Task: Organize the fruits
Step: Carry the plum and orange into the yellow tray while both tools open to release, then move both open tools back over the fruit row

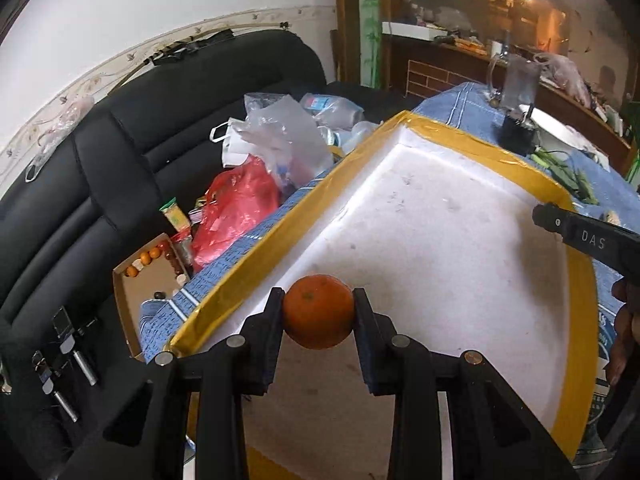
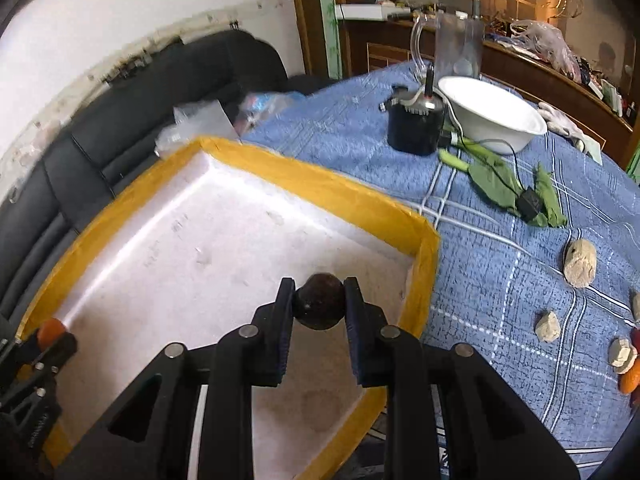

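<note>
A: Left wrist view first. The left gripper [image 1: 318, 312] is pinching an orange [image 1: 319, 310] at lower centre, one finger pressed on each side, held over the white foam tray [image 1: 420, 216] with its yellow taped rim.

B: Any writing?

A: Yes, at the right edge the other gripper's black body [image 1: 588, 236] pokes in, and it reads "DAS" in pale letters. Part of a hand [image 1: 624, 336] shows just below it. There is printed text on the cloth edge too, but too small to read.

B: What shows here and nowhere else?

A: The left half of the frame: a black sofa [image 1: 100, 168], a red plastic bag [image 1: 236, 208], clear bags [image 1: 280, 136] above it, and an open cardboard box [image 1: 148, 276] with small oranges in its far corner.

B: Over to the right wrist view.

A: The right gripper [image 2: 320, 304] is clamped on a dark round fruit [image 2: 320, 306], lower centre, above the same tray [image 2: 224, 248] near its right wall. At the lower left edge the left gripper [image 2: 48, 340] appears with a sliver of orange [image 2: 51, 328].

B: And only here?

A: The blue checked tabletop [image 2: 500, 264] spreads out on the right: a white bowl [image 2: 492, 116], a black cylindrical device [image 2: 416, 128] beside it, green leaves [image 2: 500, 184], and pale lumps [image 2: 580, 262] toward the right edge. No readable lettering in this view.
</note>
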The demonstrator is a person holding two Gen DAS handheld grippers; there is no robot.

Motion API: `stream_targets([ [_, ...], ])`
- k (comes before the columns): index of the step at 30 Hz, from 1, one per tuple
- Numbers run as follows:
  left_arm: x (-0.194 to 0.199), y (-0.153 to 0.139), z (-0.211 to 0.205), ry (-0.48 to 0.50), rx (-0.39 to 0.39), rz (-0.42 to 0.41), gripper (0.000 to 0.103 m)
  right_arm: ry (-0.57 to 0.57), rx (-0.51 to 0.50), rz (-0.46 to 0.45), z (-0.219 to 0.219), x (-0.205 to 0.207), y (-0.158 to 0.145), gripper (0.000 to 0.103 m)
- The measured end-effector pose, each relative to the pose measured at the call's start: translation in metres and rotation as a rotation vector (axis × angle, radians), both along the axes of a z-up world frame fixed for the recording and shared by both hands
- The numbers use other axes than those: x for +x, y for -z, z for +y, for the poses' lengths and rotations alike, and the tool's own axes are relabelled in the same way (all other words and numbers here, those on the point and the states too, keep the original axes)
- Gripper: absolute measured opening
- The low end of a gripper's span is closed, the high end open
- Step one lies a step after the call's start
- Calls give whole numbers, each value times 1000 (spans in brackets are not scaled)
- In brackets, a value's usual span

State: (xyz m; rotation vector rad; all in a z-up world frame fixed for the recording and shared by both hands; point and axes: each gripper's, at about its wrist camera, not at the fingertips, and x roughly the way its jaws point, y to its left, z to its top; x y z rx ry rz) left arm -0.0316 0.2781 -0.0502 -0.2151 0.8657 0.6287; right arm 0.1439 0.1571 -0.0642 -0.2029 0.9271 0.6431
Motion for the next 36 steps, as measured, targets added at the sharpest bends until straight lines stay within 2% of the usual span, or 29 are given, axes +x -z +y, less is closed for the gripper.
stream_targets([
  [1,0,0,1,-5,1,1,33,4,-6,-1,-1,0,0,32],
  [2,-1,0,1,-13,5,6,34,8,-3,-4,-3,-1,-2,44],
  [3,-2,0,0,-21,13,10,41,9,4,-6,-5,-2,-5,56],
  [4,-4,-2,0,-28,18,8,56,7,19,-9,-8,-4,-10,59],
  [7,-11,-11,-3,-35,18,-28,68,34,45,-58,-24,-16,-28,73],
  [12,-23,-33,-16,-35,6,-118,78,91,99,-99,-82,-43,-53,78],
  [14,-25,-41,-28,-11,4,-165,79,131,125,-111,-116,-55,-60,81],
  [16,-20,-48,-46,40,-2,-188,79,183,139,-130,-158,-67,-63,90],
  [19,-8,-56,-84,144,-19,-211,81,247,116,-141,-210,-75,-60,94],
  [23,12,-53,-136,294,-48,-198,82,386,75,-130,-295,-81,-48,95],
  [28,47,-23,-195,463,-122,-114,83,516,20,-80,-368,-81,-22,97],
  [31,71,-9,-223,539,-132,-74,83,523,-5,-83,-386,-72,-16,97],
  [36,97,-2,-249,578,-117,-57,83,479,-7,-70,-396,-47,-8,97],
])
